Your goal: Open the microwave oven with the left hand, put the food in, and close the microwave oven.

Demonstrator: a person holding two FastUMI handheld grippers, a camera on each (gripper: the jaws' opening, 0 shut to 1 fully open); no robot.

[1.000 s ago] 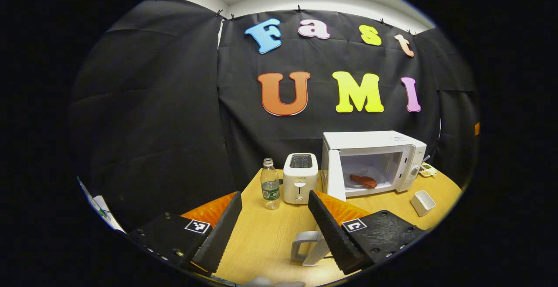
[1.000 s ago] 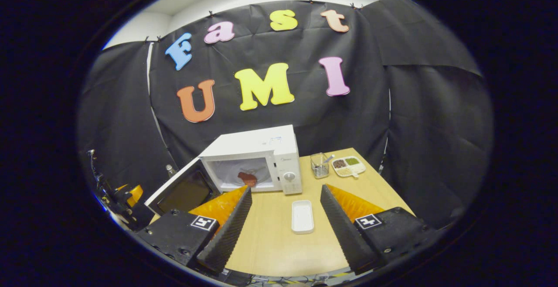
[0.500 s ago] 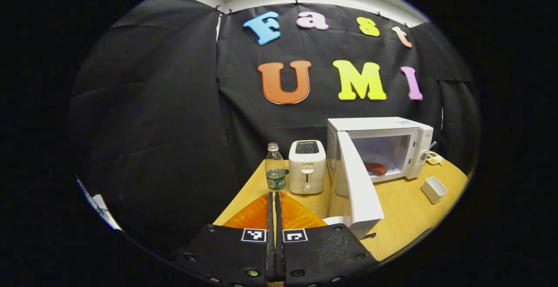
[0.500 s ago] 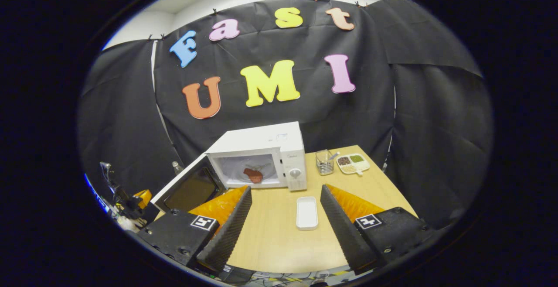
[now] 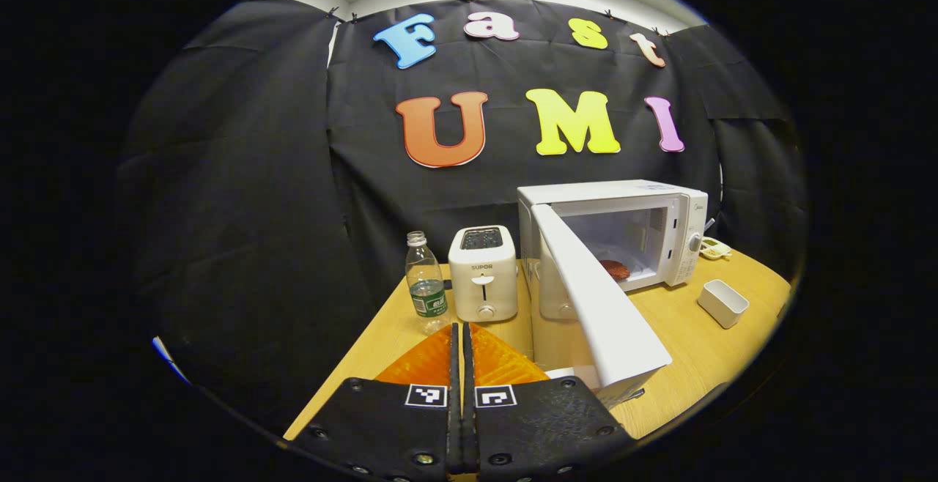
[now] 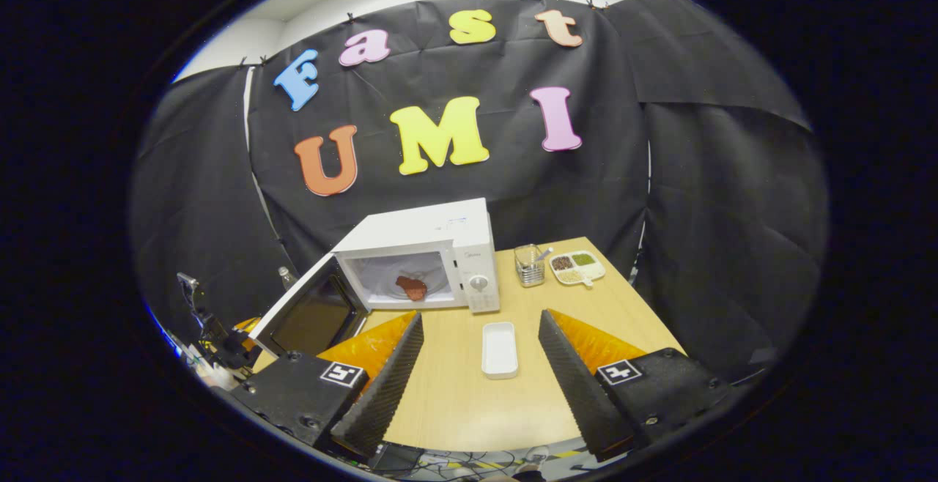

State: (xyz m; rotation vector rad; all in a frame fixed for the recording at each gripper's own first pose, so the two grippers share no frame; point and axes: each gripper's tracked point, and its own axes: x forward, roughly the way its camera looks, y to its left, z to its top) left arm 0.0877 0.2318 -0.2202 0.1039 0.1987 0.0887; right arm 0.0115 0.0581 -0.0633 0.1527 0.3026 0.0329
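Left gripper view. The left gripper (image 5: pixel 462 365) appears at the bottom edge with its two fingers pressed flat together, clenched on nothing, above the near part of the wooden tabletop (image 5: pixel 696 350). Just to its right stands the free edge of the microwave door (image 5: pixel 601 306), which is swung partly open toward the camera. The white microwave oven (image 5: pixel 612 236) sits toward the back of the tabletop, its cavity exposed; the food (image 5: pixel 615 269), a reddish-brown piece, lies on the cavity floor. Left of the oven stand a white toaster (image 5: pixel 482 273) and, beside that, a clear water bottle (image 5: pixel 425 291). A small white container (image 5: pixel 722 303) rests on the tabletop to the right of the oven, apart from it.

Right gripper view. The right gripper (image 6: pixel 476 387) is released, its fingers spread wide and holding nothing, above the near edge of the tabletop (image 6: pixel 601 306). Farther off between the fingers lies the white container (image 6: pixel 500 350), touching neither. Beyond it the microwave oven (image 6: pixel 425 247) stands with the door (image 6: pixel 308 313) hanging open to the left and the food (image 6: pixel 412 287) inside. Right of the oven are a clear cup with a utensil (image 6: pixel 527 265) and a divided dish (image 6: pixel 577 267). The left gripper (image 6: pixel 231 339) shows partly at the far left, beside the door's outer edge.
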